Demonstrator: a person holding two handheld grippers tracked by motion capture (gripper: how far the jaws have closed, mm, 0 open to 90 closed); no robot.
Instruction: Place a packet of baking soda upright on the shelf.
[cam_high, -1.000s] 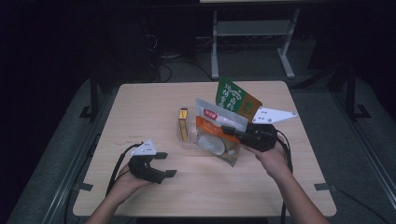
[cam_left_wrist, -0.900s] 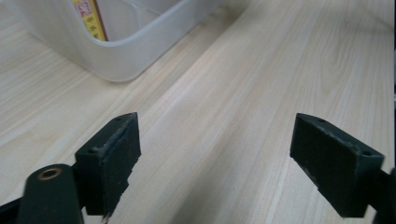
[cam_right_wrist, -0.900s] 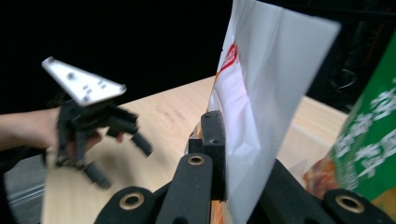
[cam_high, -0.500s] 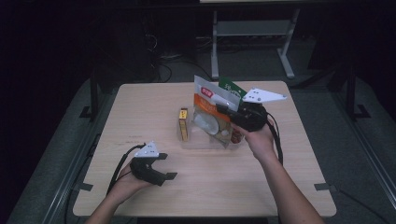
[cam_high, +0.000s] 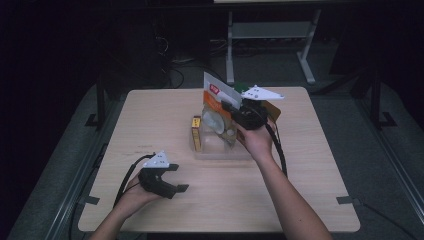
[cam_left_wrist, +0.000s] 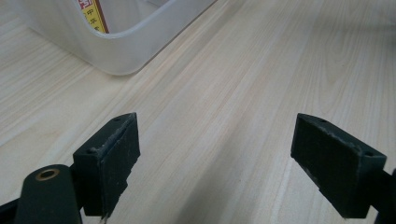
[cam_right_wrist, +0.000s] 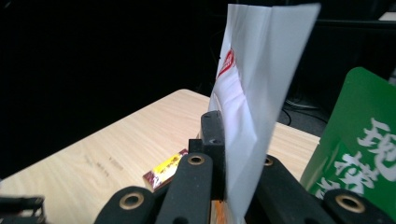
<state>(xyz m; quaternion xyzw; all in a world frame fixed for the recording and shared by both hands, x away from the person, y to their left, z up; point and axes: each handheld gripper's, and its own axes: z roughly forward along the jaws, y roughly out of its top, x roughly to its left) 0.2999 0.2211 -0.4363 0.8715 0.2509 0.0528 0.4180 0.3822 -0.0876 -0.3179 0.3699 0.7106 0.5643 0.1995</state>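
Light wood-grain rectangular table (cam_high: 165, 120), dark floor around it. Near the table's middle sits a clear, translucent plastic rectangular bin (cam_high: 220, 149); its rounded corner shows at top left in the left gripper view (cam_left_wrist: 116, 51), well ahead of that gripper's jaws.

Orange-and-white plastic snack bag with a clear window and red label (cam_high: 218, 112) is held upright, lifted above the bin, its white top edge up. In the right gripper view the bag's white sealed edge (cam_right_wrist: 252, 102) runs between the jaws. Right gripper (cam_high: 239, 111), in the person's right hand (cam_high: 256, 141), is clenched on that bag edge, jaws tight against it on both sides.

Green glossy packet with white characters (cam_right_wrist: 359, 154) stands just beside the bag at right in the right gripper view; in the high view it's mostly hidden behind the gripper.

Left gripper (cam_high: 172, 180) rests low on the table's near left part in the left hand (cam_high: 135, 192), jaws spread wide with bare wood between them, grasping nothing.

Small yellow-and-dark-red flat box (cam_high: 196, 133) lies by the bin's left wall; can't tell whether inside or outside it.
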